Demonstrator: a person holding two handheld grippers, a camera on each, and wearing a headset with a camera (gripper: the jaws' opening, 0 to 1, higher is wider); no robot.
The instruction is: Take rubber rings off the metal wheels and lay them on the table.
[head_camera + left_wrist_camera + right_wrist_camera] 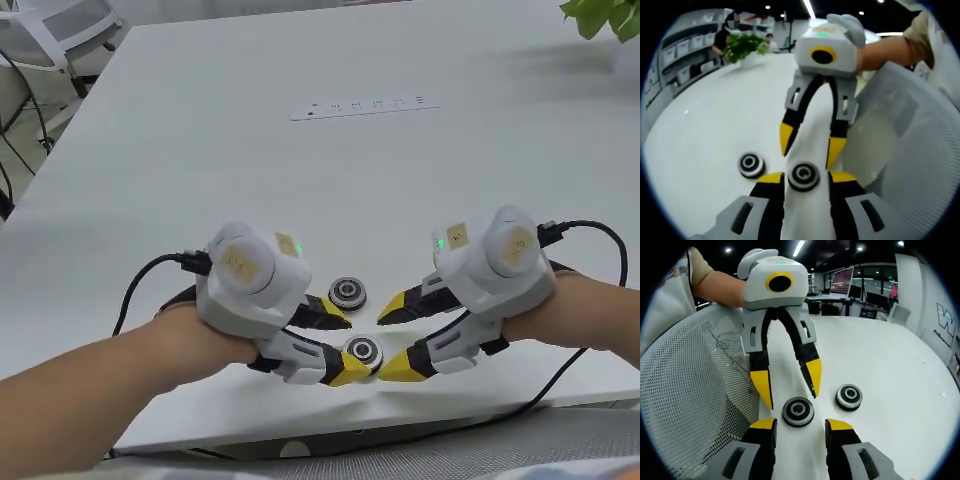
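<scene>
**Near the table's front edge: both grippers open, tips facing across one wheel**

Between the two sets of fingertips, on the white table (250, 170), lies the near metal wheel (362, 351), flat, with a dark outer band on it.
- Left gripper (343, 342): fingers released and spread. In the left gripper view the near wheel sits between its yellow tips, close to both; I cannot tell whether they touch it.
- Right gripper (388, 343): fingers also released. In the right gripper view the near wheel lies just ahead of its tips, level with the gap.
- The two grippers' tips are nearly nose to nose, apart from each other.
- Second metal wheel (347, 292): flat, just beyond the far fingers of both grippers, clear of them, also dark-banded.
</scene>
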